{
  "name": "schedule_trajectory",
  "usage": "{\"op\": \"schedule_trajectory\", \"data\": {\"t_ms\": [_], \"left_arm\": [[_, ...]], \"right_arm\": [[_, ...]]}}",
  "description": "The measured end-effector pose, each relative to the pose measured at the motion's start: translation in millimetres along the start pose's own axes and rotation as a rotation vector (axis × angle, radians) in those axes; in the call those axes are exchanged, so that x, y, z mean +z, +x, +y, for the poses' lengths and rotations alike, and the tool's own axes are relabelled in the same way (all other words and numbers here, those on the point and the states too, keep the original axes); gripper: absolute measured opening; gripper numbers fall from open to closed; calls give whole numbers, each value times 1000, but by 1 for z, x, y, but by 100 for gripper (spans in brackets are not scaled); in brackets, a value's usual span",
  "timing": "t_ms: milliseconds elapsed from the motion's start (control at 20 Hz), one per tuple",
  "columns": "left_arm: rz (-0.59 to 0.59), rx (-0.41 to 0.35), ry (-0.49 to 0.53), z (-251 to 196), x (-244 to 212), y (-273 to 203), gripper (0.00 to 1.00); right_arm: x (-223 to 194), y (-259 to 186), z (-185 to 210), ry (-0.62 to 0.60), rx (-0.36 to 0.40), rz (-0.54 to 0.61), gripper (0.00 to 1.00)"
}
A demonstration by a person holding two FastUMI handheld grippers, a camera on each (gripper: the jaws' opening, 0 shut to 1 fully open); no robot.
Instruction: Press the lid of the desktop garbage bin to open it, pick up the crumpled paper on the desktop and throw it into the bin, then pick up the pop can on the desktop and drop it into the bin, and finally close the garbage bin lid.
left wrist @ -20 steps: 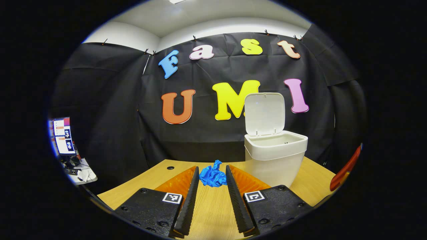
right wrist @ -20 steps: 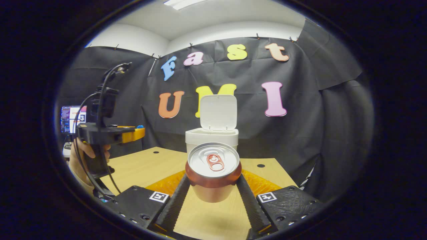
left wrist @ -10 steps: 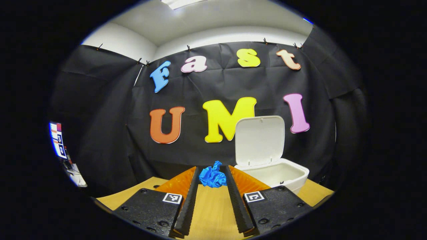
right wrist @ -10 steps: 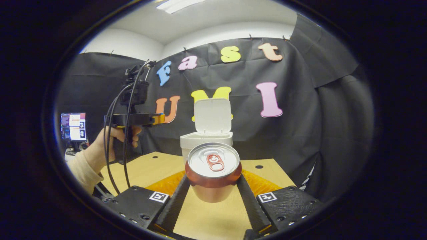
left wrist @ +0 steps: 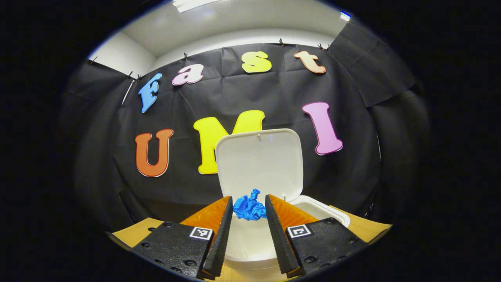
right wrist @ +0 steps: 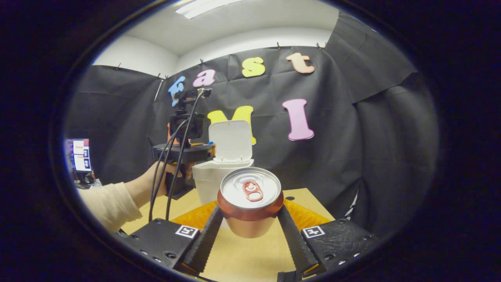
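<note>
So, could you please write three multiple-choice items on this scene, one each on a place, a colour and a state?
1. Where is the crumpled paper?
A. lying on the desktop
B. between the left gripper fingers, above the open bin
C. on top of the pop can

2. What colour is the crumpled paper?
A. blue
B. white
C. yellow

3. How is the bin lid?
A. shut
B. removed
C. raised upright

Key: 1 B, it sits between the fingers with the bin's opening below; 2 A, it is plainly blue; 3 C, the lid stands up behind the opening.
</note>
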State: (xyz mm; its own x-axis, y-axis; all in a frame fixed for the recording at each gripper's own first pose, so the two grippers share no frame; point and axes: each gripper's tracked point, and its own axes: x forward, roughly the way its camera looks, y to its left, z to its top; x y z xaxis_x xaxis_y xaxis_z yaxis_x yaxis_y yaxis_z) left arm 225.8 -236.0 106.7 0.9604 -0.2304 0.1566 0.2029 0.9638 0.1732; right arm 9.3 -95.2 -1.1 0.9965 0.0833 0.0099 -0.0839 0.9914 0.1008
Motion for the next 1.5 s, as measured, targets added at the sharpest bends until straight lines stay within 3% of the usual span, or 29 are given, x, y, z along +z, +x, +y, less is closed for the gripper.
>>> {"op": "schedule_trajectory", "data": {"t_ms": [100,250,350,750,900,1150,1500], "left_arm": [[7,-15,-21,-8,-4,2,60],[25,-9,-60,-7,-9,-3,89],[42,-12,-89,-4,-12,-11,95],[-21,18,-56,40,12,-83,98],[-40,40,-40,61,16,-116,98],[-7,118,-3,98,-4,-167,98],[-6,154,-2,111,-37,-235,98]], "right_arm": [[-1,1,1,0,4,1,81],[-7,5,4,-2,13,18,81],[-9,8,3,-11,8,24,81],[-25,21,3,-60,-44,59,81],[-34,26,12,-36,-25,89,81],[-48,32,25,-80,-22,131,81],[-46,22,54,-85,3,125,81]]}}
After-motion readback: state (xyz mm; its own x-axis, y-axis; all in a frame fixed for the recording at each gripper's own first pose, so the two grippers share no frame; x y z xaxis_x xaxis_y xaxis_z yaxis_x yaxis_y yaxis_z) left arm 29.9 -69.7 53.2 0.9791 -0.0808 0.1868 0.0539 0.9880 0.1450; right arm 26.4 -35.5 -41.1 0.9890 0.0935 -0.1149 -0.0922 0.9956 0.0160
